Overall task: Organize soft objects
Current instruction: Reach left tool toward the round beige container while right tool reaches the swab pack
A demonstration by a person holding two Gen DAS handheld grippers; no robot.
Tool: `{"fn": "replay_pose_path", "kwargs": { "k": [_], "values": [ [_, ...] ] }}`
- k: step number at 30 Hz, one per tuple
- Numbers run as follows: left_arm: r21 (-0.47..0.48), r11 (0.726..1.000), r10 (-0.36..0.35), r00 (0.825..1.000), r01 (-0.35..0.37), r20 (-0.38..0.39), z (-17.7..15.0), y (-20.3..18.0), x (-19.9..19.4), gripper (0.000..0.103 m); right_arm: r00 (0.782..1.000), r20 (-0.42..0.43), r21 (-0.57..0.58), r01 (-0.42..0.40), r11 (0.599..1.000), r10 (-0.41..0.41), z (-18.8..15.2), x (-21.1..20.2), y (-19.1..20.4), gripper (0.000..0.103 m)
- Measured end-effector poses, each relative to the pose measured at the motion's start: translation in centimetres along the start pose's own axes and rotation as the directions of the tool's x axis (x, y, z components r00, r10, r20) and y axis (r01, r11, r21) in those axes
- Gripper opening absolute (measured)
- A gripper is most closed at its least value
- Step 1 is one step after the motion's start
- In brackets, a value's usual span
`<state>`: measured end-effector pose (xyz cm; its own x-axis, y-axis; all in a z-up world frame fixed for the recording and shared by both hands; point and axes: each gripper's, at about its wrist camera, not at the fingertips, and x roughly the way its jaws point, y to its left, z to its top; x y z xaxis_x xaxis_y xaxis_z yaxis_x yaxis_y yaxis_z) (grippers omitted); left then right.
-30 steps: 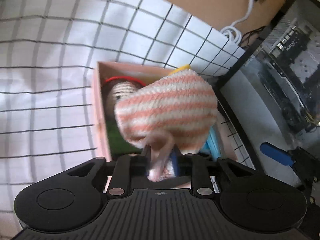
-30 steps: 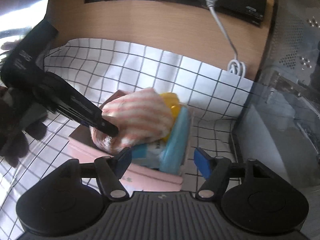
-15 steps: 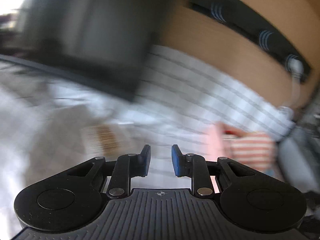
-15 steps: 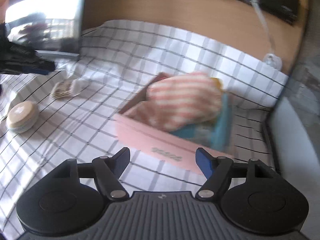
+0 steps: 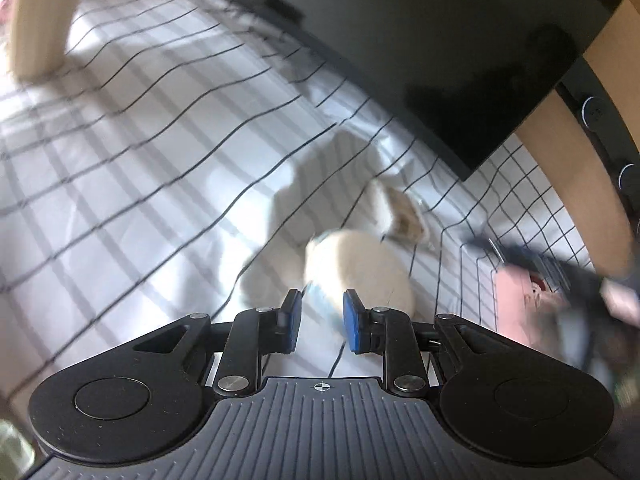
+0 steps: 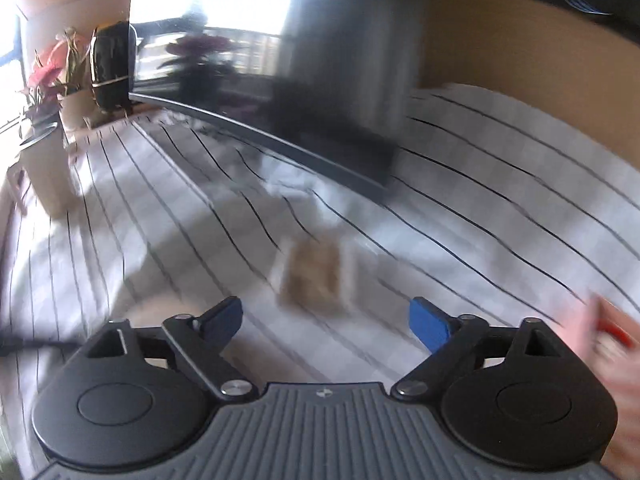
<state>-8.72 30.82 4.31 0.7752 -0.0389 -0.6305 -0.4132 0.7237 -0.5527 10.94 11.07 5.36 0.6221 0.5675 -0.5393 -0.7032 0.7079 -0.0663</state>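
My left gripper [image 5: 323,322] is shut with nothing between its blue pads. Just beyond them a round cream soft pad [image 5: 360,272] lies on the checked cloth [image 5: 160,184], blurred. Behind the pad lies a small beige and white soft item [image 5: 400,216]. The pink box [image 5: 516,296] shows at the right edge, partly hidden by a dark blur that looks like the other gripper. In the right wrist view my right gripper [image 6: 326,324] has its jaws opening wide, with nothing between them. A blurred beige soft item [image 6: 316,276] lies a little ahead of it. A corner of the pink box [image 6: 600,328] shows at the right.
A black monitor [image 5: 460,60] stands over the back of the cloth, close behind the soft items; it also fills the top of the right wrist view [image 6: 280,120]. A potted plant [image 6: 52,80] and a pale post [image 5: 36,20] stand far left. A wooden wall runs behind.
The left gripper has left the striped pink cloth in the box and swung left to the cream pad. The right gripper has swung left away from the box, its jaws wider.
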Motion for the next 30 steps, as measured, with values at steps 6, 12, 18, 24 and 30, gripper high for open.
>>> {"fn": "replay_pose_path", "kwargs": {
  "k": [6, 12, 18, 24, 30],
  "values": [
    [-0.038, 0.994, -0.102, 0.993, 0.1, -0.06, -2.4, 1.9, -1.2, 0.025, 0.995, -0.081, -0.068, 0.046, 0.997, -0.051, 3.6, 10.6, 2.5, 0.094],
    [-0.124, 0.976, -0.184, 0.982, 0.178, -0.043, -2.4, 3.3, -0.4, 0.025, 0.98, -0.183, -0.007, 0.083, 0.997, -0.083, 2.3, 12.0, 0.7, 0.074],
    [-0.122, 0.983, -0.136, 0.99, 0.139, 0.039, 1.1, 3.0, 0.9, 0.025, 0.975, -0.208, -0.053, 0.068, 0.996, -0.077, -4.9, 3.2, 0.9, 0.073],
    [-0.084, 0.984, -0.161, 0.986, 0.158, -0.032, 4.2, 2.7, 4.2, 0.025, 0.96, -0.216, -0.051, 0.173, 0.984, -0.18, -10.9, -4.4, 0.2, 0.073],
    [-0.125, 0.966, -0.244, 0.959, 0.227, -0.145, 5.4, 3.7, 8.0, 0.026, 0.953, -0.202, -0.015, 0.228, 0.974, -0.226, -13.5, -9.8, -0.6, 0.082]
  ]
}}
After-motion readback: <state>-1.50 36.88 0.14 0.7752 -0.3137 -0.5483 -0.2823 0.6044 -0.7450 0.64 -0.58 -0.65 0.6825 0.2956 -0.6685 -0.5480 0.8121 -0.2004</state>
